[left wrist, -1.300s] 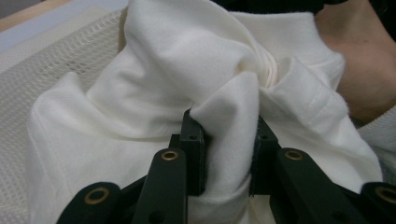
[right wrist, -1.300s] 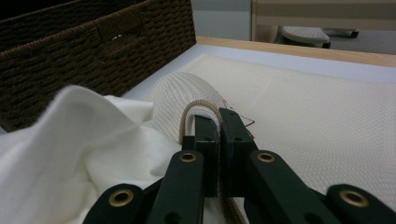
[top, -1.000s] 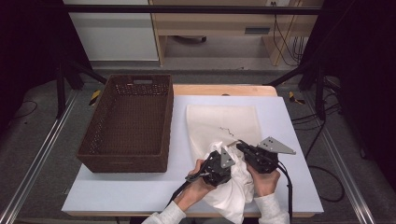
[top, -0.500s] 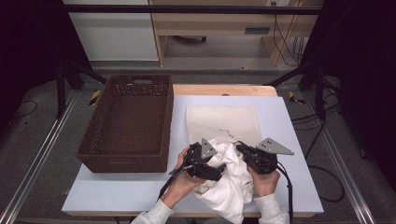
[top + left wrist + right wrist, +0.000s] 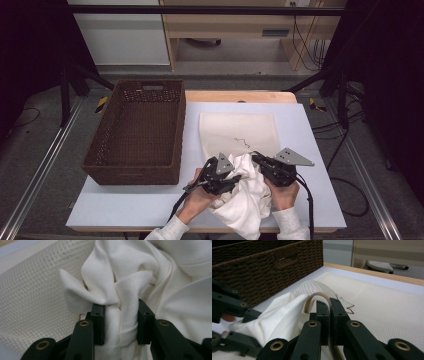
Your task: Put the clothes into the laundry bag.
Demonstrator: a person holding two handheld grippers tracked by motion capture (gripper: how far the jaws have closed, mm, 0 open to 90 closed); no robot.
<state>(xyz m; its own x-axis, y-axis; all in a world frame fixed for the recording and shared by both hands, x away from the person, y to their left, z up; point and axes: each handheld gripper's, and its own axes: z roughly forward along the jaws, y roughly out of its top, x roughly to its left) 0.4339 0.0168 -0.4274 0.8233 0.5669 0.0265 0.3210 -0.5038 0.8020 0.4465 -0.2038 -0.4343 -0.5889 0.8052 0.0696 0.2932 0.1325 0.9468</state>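
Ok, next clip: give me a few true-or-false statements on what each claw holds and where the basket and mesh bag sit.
1. The left claw is clamped on a bunch of the white garment. True.
2. The right claw is open and empty. False: it is shut on the rim of the mesh laundry bag.
3. The brown wicker basket holds the garment. False: the garment is outside it, at the bag's near edge between the claws.
4. The mesh bag lies on the table to the right of the basket. True.
5. The garment is black. False: it is white.
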